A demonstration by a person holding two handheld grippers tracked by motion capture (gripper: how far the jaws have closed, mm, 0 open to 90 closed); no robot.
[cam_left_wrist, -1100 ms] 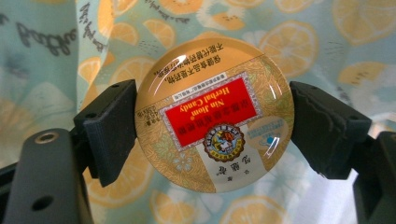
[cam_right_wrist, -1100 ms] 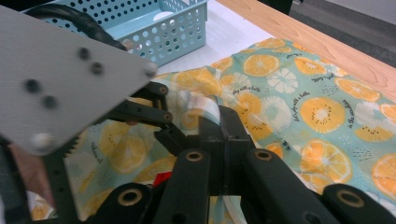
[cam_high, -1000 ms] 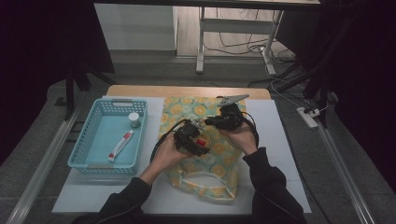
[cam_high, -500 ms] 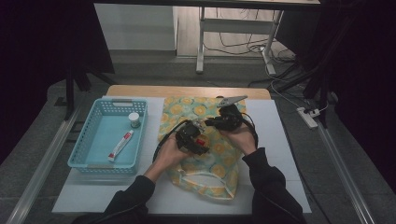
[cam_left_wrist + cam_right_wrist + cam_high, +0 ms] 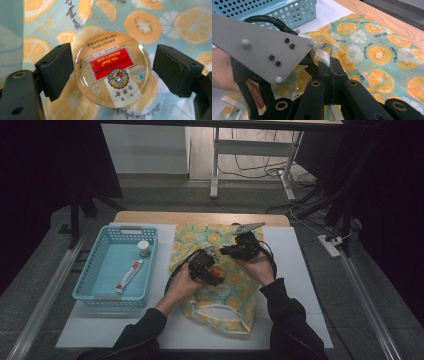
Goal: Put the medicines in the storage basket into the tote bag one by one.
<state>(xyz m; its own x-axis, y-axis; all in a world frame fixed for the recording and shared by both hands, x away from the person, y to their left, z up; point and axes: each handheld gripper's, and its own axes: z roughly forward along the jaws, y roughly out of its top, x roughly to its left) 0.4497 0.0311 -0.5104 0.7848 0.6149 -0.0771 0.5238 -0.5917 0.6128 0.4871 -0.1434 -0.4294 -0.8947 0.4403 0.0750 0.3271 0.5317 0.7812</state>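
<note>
Centrally on the desk [image 5: 295, 320] lies a soft cloth bag [image 5: 200, 237], printed with orange and kiwi slices on pale teal, with a cream strap looping at its near end. Both grippers hang over it, close together.

A round tin [image 5: 112, 72] sits between the left gripper's [image 5: 112, 72] jaws. Its glossy domed lid carries a red label, a toothed gold seal and small print, all upside down in the left gripper view. The blocky matte black pads [image 5: 58, 70] stand spread wide: the left pad is at the tin's rim, while a strip of cloth shows between the tin and the right pad. Whether the left pad presses the tin, I cannot tell.

From the right gripper view, the right gripper's [image 5: 324, 63] jaws are pressed together on a fold of the bag's cream-edged cloth, lifting it. The left gripper's flat grey three-cornered plate [image 5: 259, 42], with screws and small white balls at its corners, sits just beside them.

Toward the desk's left edge stands a light blue plastic basket [image 5: 95, 295] with perforated walls, holding a white-and-red tube [image 5: 129, 275] and a small capped jar [image 5: 144, 248].
</note>
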